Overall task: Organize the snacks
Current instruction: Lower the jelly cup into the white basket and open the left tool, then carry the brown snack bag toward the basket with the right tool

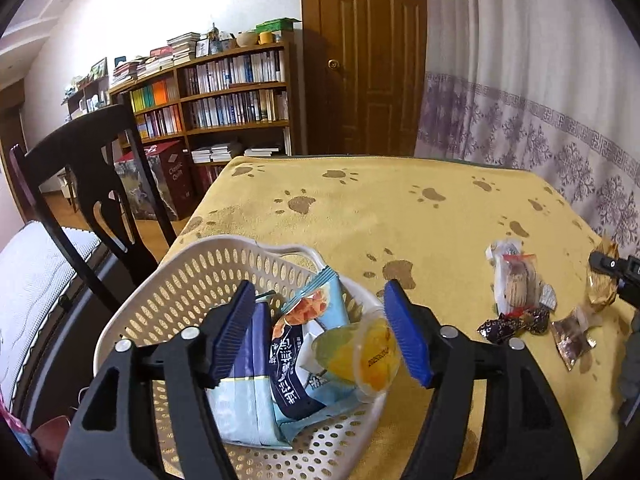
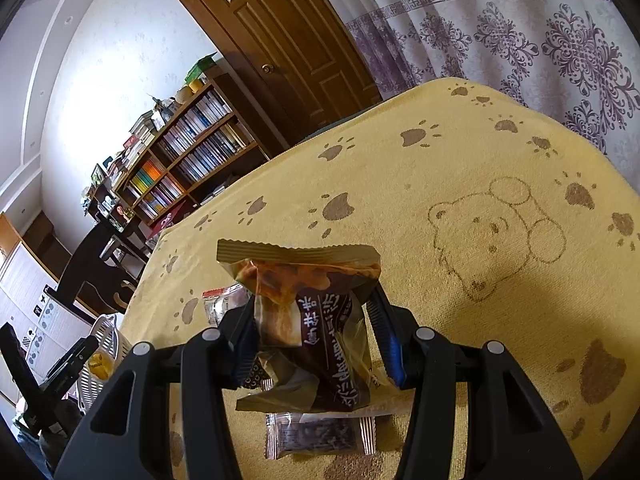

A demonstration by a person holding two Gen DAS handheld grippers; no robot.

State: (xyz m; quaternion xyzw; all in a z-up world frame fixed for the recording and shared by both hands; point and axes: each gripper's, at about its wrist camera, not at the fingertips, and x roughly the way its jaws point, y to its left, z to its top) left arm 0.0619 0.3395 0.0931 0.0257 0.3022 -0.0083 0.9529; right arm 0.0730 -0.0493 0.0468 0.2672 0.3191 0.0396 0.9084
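The brown snack packet sits clamped between the blue-padded fingers of the right gripper, its crimped top edge pointing away from the camera and its printed dark panel facing up. It appears raised off the yellow paw-print towel, though how far cannot be told. Directly below the gripper lies a small clear-wrapped dark bar, and just left of the left finger a pale wrapper with a red strip peeks out on the towel.

Far to the left of that gripper, the white perforated basket stands at the table's near corner. The left gripper hovers over it with its jaws spread wide, grasping nothing. Between and beneath its fingers lie light-blue snack packets, a dark-blue packet with white lettering and a clear jelly cup with yellow fruit, the cup resting close by the right finger against the basket's rim.

To the right of the left gripper, loose on the towel, sit a clear-wrapped biscuit pack, dark patterned candies and a small brown wrapped piece.

Beyond the table stand a dark wooden chair, a filled bookshelf, a brown door and a purple-patterned curtain.
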